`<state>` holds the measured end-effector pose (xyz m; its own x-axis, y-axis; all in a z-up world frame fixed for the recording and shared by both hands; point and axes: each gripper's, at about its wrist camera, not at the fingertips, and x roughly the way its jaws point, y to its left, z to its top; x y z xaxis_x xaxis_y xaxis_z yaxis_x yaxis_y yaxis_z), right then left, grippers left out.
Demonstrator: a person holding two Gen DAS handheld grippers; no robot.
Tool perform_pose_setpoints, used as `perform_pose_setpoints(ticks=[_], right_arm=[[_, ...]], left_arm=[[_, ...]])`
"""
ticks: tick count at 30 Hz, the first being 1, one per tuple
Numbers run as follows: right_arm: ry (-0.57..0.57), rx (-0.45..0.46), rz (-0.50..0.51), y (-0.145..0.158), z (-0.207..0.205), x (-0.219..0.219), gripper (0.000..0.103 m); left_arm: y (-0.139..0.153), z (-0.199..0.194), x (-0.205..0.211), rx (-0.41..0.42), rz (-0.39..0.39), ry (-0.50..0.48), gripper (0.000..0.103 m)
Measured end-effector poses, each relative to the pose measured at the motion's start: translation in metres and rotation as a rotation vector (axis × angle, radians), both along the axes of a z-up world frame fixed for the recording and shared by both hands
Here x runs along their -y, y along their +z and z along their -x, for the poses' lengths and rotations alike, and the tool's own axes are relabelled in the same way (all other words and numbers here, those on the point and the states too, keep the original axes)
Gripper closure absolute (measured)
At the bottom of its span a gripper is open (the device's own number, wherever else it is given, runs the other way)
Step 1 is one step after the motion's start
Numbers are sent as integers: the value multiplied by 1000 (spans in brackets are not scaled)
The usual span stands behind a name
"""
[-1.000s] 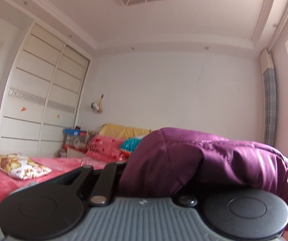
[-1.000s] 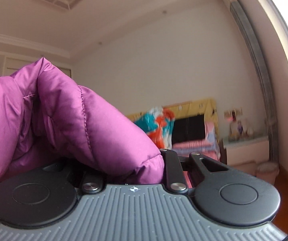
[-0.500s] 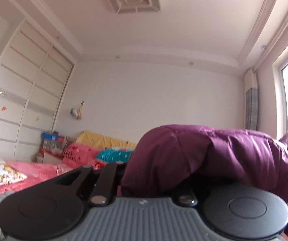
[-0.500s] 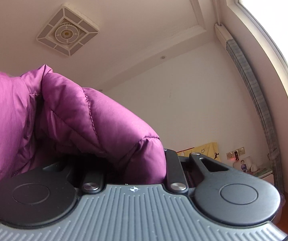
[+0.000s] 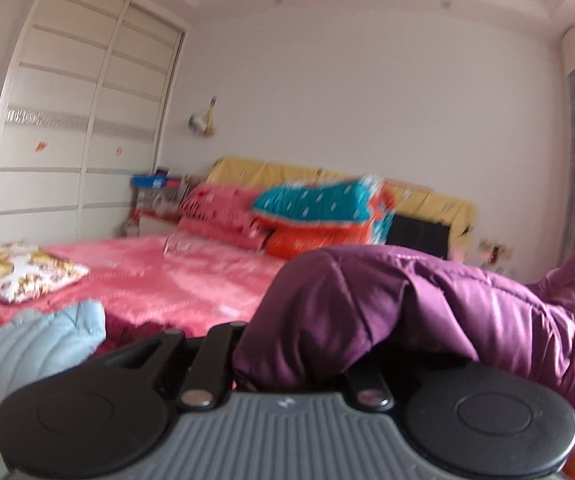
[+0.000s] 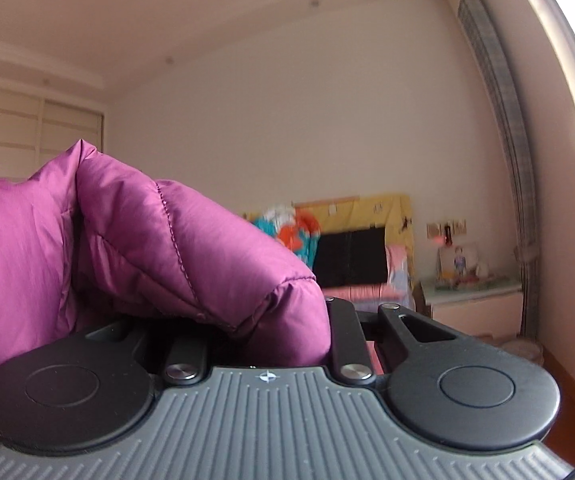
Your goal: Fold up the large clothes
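A purple quilted puffer jacket (image 5: 407,312) is lifted off the bed and stretches away to the right in the left wrist view. My left gripper (image 5: 287,364) is shut on a bunched edge of it, and the padding hides the fingertips. In the right wrist view the same jacket (image 6: 147,248) fills the left side, folded over in a thick hump. My right gripper (image 6: 271,340) is shut on a stitched corner of it, with its fingertips also buried in the fabric. Both grippers point roughly level across the room.
A bed with a pink cover (image 5: 175,280) lies ahead. A light blue quilted garment (image 5: 35,344) lies at its near left, with a floral pillow (image 5: 19,276) behind it and stacked pillows (image 5: 319,204) at the head. A white wardrobe (image 5: 79,128) stands left, a nightstand (image 6: 475,304) right under the window.
Both views showed mostly ceiling half a second ago and have since tipped down toward the bed. The left gripper has swung across and lower, bringing the blue garment into view. The jacket stays gripped.
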<state>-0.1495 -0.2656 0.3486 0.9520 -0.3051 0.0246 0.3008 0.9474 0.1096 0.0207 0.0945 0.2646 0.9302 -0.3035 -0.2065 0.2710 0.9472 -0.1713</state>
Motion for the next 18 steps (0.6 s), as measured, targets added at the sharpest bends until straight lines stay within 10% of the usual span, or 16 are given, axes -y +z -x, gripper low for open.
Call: perform_pose_setpoints(ticks=[12, 14, 18], right_arm=[[-4, -247, 50, -95, -125, -38, 70], [-21, -278, 63, -112, -140, -44, 38], [-52, -346, 84, -148, -170, -53, 14]], left_arm=[[-92, -117, 5, -216, -133, 100, 93], [-107, -132, 9, -248, -157, 115, 91], [-127, -149, 19, -289, -201, 136, 73]])
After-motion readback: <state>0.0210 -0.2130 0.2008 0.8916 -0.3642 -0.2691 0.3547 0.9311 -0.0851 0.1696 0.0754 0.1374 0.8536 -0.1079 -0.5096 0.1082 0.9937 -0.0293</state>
